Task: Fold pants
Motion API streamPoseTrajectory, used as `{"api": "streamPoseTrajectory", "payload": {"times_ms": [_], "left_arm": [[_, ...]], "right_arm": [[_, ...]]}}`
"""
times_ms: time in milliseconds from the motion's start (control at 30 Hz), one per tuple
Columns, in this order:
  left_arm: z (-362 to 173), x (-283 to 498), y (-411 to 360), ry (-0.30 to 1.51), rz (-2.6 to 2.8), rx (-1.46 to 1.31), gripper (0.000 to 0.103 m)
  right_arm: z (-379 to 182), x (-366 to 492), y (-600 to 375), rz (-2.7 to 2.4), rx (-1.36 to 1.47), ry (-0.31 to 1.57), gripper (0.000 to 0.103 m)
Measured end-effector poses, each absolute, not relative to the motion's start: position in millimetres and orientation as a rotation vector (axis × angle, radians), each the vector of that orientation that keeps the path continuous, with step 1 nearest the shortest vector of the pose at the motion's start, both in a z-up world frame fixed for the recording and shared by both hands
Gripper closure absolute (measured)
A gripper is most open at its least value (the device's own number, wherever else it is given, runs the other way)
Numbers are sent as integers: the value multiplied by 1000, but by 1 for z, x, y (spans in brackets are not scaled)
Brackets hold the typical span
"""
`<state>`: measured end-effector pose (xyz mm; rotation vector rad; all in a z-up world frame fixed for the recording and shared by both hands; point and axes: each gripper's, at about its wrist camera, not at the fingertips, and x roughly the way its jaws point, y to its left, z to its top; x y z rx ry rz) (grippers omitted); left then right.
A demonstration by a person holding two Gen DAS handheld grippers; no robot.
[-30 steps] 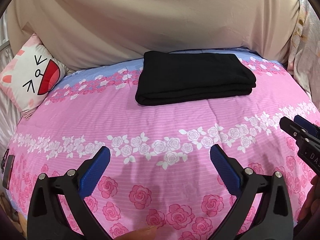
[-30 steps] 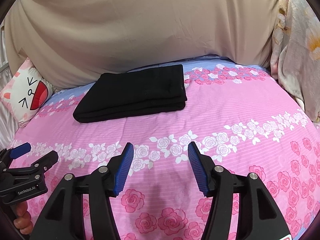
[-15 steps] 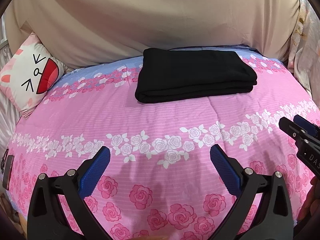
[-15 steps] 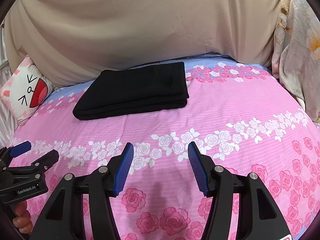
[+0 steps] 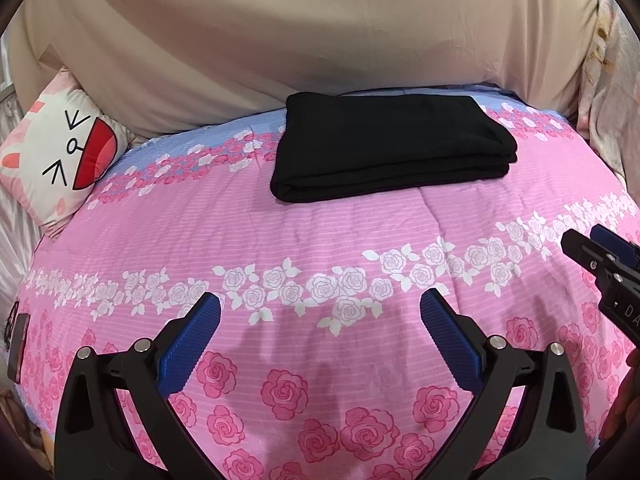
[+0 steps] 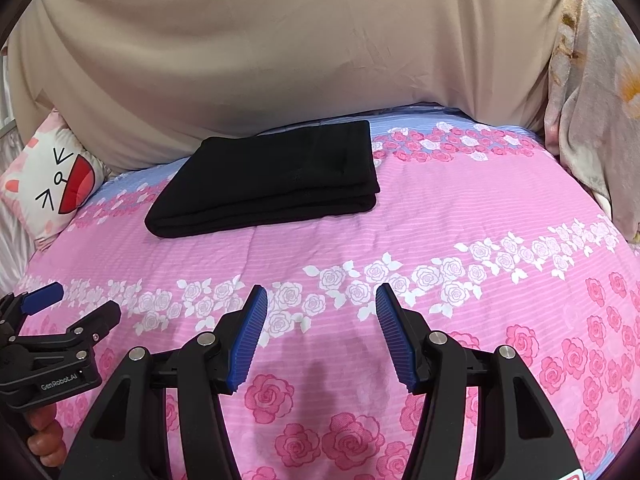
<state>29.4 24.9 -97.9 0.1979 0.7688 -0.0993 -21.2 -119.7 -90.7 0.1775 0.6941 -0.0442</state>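
Observation:
The black pants lie folded into a flat rectangle at the far side of the pink floral bed cover; they also show in the right wrist view. My left gripper is open and empty, held above the cover well short of the pants. My right gripper is open and empty too, also near the front of the bed. Each gripper shows at the edge of the other's view: the right gripper and the left gripper.
A cat-face cushion leans at the back left. A beige sheet hangs behind the bed. A floral cloth hangs at the right. A dark phone-like object lies at the left edge of the bed.
Both grippers have tilted or drawn back slightly, so the pants sit a little higher in both views. Both stay open and empty.

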Motion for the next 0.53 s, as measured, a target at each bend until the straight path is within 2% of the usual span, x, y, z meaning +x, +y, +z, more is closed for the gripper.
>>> {"api": "streamPoseTrajectory", "payload": {"times_ms": [533], "left_arm": [[-110,35,32,804,-76,195,5]], "right_arm": [[-94,-22,-117,-47,180,706,47]]}}
